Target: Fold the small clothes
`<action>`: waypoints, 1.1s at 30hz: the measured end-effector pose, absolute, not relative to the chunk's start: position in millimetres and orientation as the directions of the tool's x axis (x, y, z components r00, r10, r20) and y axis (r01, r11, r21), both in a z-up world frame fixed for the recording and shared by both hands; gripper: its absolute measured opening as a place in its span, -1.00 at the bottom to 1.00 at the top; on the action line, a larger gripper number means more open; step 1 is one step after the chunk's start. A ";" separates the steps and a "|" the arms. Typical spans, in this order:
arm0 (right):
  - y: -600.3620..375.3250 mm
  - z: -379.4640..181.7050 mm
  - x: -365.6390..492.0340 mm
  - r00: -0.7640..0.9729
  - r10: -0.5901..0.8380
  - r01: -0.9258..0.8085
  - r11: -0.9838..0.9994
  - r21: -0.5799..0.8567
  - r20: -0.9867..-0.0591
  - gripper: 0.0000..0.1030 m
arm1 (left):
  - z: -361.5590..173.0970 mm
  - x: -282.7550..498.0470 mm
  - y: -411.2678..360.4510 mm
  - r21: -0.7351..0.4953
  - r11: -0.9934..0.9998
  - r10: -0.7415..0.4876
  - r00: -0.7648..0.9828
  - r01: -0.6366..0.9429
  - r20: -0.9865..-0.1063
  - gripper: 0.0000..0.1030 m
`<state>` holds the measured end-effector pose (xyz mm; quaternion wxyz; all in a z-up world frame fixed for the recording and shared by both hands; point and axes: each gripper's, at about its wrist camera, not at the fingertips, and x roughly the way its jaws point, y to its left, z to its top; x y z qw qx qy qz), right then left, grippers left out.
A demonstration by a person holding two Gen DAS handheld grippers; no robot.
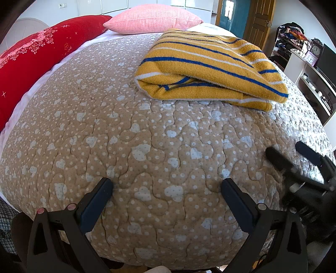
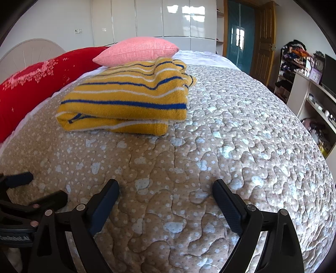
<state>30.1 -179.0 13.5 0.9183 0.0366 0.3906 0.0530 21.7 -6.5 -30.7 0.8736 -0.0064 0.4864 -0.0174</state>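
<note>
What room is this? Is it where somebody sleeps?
Yes, most likely a bedroom. There is a big bed with a quilted cover, a pink pillow by the headboard, and a folded striped sweater lying on top.

Left wrist view: low over the near edge of the beige quilted bedspread with pale blue hearts (image 1: 147, 130), facing across the bed toward the far edge and the white wardrobe wall (image 1: 147, 4). The open left gripper (image 1: 167, 184) frames the bottom; the right gripper (image 1: 294, 155) intrudes at the right edge.

Right wrist view: same low station, same heading, set further right along the near edge; the left gripper (image 2: 42, 187) shows at lower left.

Shared field: folded mustard knit sweater with blue and white stripes (image 1: 210, 69) (image 2: 126, 103), pink ribbed pillow (image 1: 153, 21) (image 2: 136, 50), red flowered bolster (image 1: 35, 54) (image 2: 35, 82), right-hand shelving (image 1: 315, 69) (image 2: 310, 84).
</note>
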 end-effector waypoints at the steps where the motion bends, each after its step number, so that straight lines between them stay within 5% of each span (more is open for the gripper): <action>1: -184.1 19.8 31.4 0.703 0.136 -0.056 0.989 0.136 -0.698 0.82 | -30.0 21.8 -6.9 -0.029 0.999 -0.037 0.526 0.024 -0.850 1.00; 6: -211.5 65.4 58.2 0.778 0.163 -0.024 0.973 0.231 -0.607 0.77 | -29.3 23.2 -6.9 -0.030 0.999 -0.038 0.530 0.025 -0.847 1.00; 12: -214.8 88.8 147.0 0.768 0.328 -0.114 0.915 0.386 -0.550 0.23 | -28.4 24.4 -5.8 -0.035 0.999 -0.044 0.530 0.028 -0.847 1.00; 18: -199.6 25.9 244.6 0.610 0.259 -0.025 0.951 0.308 -0.749 0.19 | -28.3 23.7 -4.1 -0.040 0.999 -0.052 0.528 0.034 -0.848 1.00; 20: -210.9 23.3 250.2 0.612 0.257 0.028 0.938 0.345 -0.748 0.42 | -28.8 23.5 -3.6 -0.042 0.998 -0.056 0.529 0.038 -0.847 1.00; 24: -192.1 68.3 220.1 0.712 0.221 -0.034 0.959 0.282 -0.666 0.41 | -30.1 23.4 -5.0 -0.035 0.999 -0.047 0.537 0.033 -0.842 1.00; 28: -144.4 103.7 197.6 0.685 0.452 -0.306 0.890 0.338 -0.571 0.21 | -30.7 23.0 -6.4 -0.036 0.999 -0.046 0.542 0.029 -0.839 1.00; 33: -90.6 56.8 232.2 0.324 0.719 -0.377 0.695 0.613 -0.615 0.13 | -29.6 21.0 -3.6 -0.050 0.998 -0.062 0.538 0.037 -0.841 1.00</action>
